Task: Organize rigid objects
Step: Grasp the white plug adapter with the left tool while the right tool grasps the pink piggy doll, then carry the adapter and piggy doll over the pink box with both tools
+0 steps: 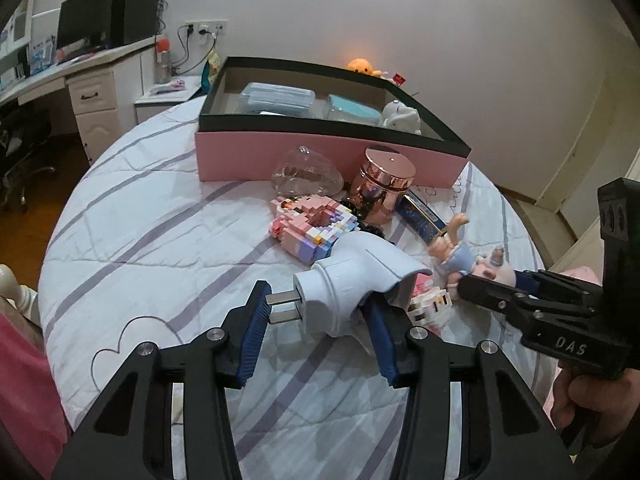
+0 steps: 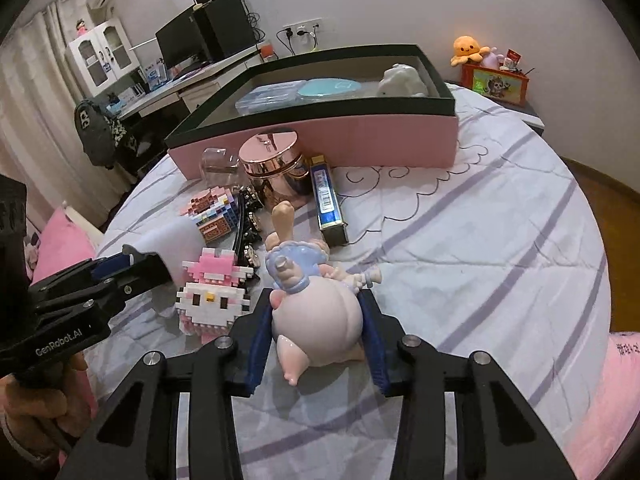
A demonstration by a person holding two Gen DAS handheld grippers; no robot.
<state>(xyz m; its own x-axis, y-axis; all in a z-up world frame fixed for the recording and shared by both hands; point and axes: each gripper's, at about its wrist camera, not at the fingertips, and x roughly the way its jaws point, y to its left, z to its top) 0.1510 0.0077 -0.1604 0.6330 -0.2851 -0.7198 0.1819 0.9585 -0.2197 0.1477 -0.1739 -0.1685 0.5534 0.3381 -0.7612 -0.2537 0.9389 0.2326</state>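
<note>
The left gripper is clamping the white plastic plug adapter and the right gripper is clamping the pink doll figurine, both items ready for lifting into the far pink cardboard box.

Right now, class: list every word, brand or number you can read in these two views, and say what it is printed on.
"DAS": on the right gripper.
"GenRobot.AI": on the left gripper.
Blue box: barcode and print, too small to read.
Red box: picture label, unreadable.

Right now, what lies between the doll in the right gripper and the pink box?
In the right wrist view, a blue rectangular tin lies on the bedspread between the doll and the pink box, with a rose-gold jar beside the tin.
</note>
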